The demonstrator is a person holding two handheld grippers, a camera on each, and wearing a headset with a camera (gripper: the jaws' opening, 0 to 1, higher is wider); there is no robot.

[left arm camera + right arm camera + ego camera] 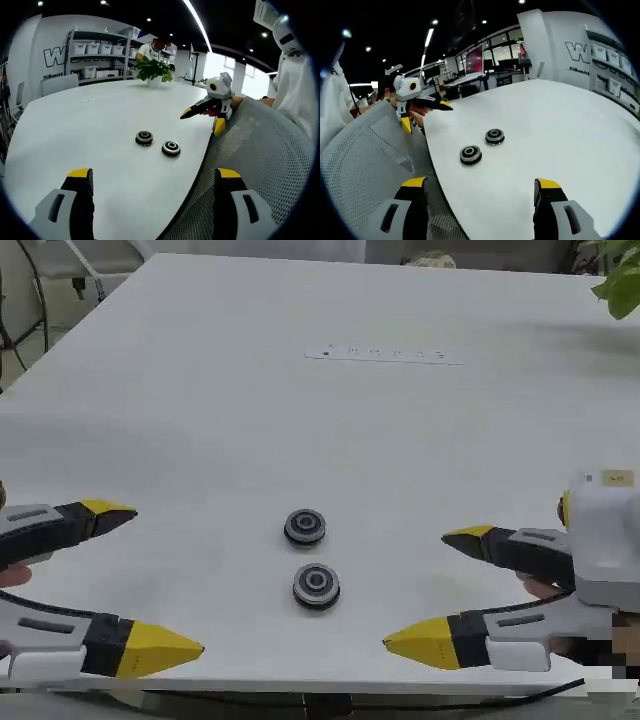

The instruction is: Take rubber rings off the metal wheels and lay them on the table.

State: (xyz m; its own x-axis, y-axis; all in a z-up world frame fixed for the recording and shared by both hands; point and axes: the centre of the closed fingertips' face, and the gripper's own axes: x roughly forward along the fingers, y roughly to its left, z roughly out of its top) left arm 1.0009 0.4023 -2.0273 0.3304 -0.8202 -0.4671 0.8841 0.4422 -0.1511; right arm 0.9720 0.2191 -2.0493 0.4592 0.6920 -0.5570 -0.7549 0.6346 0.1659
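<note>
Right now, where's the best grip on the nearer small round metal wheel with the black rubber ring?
Probably across the outer rim of the nearer wheel, jaws coming down from above: it lies flat, hub up, apart from the other wheel.

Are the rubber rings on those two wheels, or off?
On: far wheel and near wheel each show a dark band around a metal hub.
</note>
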